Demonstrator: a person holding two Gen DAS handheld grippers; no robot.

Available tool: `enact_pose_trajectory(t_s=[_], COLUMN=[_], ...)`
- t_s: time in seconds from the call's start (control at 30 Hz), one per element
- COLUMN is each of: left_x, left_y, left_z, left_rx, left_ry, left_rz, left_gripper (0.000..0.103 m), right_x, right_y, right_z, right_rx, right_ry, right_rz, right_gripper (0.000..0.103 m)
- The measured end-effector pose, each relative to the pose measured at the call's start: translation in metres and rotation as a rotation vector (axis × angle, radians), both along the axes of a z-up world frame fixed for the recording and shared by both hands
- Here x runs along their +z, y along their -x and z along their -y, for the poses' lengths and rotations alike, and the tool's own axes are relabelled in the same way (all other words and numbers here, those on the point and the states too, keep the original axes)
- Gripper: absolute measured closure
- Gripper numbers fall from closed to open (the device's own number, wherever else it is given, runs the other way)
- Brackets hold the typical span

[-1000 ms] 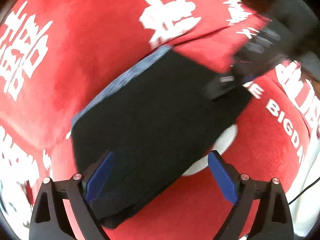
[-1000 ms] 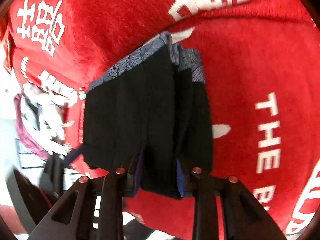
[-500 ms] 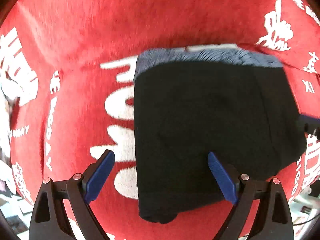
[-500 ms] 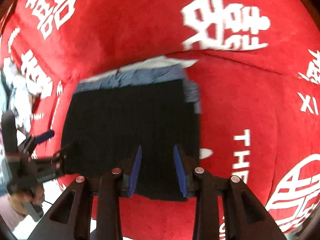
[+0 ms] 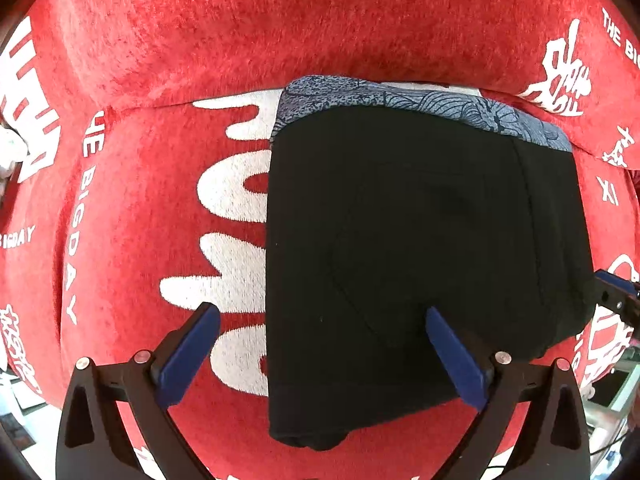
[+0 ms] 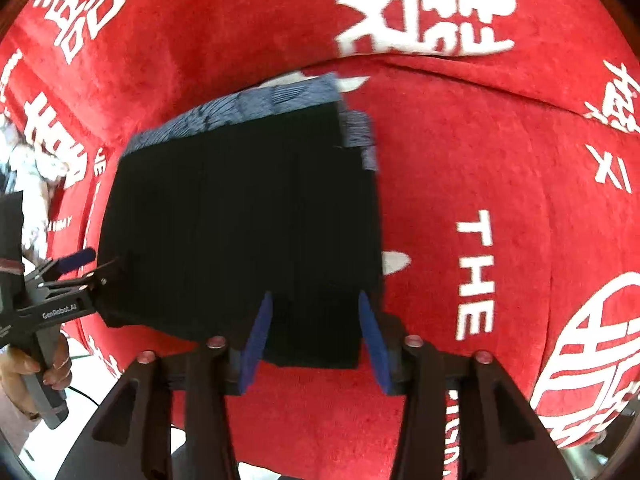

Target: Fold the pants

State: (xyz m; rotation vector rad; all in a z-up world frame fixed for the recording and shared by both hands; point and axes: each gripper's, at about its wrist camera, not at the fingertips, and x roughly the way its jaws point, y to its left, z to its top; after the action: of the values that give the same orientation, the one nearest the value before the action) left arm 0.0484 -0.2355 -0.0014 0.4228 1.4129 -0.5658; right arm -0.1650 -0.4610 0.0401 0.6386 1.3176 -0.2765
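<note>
The pants now lie as a compact black rectangle on the red lettered cover, patterned grey-blue lining showing along the far edge. A second ago the right tool was pinching the near edge; its jaws are now opening and the pads stand clear on either side of the cloth. The left tool has swung round over the bundle's left edge and is opening to full spread, holding nothing. With both grips off, the fold looks finished or nearly so
</note>
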Motion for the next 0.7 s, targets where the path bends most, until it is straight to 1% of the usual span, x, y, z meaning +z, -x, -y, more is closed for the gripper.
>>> enact_pose_trajectory(t_s=[0.13,0.27,0.37,0.5,0.57,0.7], left_x=[0.001,0.001,-0.001,-0.005,-0.005,-0.007], left_y=[-0.002,-0.006,-0.01,-0.017,-0.022,-0.039], left_z=[0.003,0.006,0.007,0.009,0.009,0.003], left_rx=[-0.015,-0.029,-0.019,0.001,0.014,0.068], left_ry=[-0.005,-0.004,0.001,0.019,0.057,0.176], left_rz=[0.001,-0.002,-0.023,-0.061,-0.092,-0.192], left_gripper=[0.0,0.0,0.0,0.0,0.0,0.0], right_x=[-0.006,-0.012,-0.014,-0.019,-0.023,-0.04], right_y=[0.013,0.019,0.021,0.024,0.025,0.025], right_z=[0.019,0.031,0.037,0.052,0.057,0.065], right_rx=[-0.074,-0.108,-0.115,-0.161,-0.179,-0.197], right_ry=[-0.043,-0.089,-0.118,-0.206,-0.257,-0.416], right_rz=[-0.014,0.0,0.029,0.095,0.114,0.151], right_gripper=[0.049,0.047,0.045,0.039,0.035,0.033])
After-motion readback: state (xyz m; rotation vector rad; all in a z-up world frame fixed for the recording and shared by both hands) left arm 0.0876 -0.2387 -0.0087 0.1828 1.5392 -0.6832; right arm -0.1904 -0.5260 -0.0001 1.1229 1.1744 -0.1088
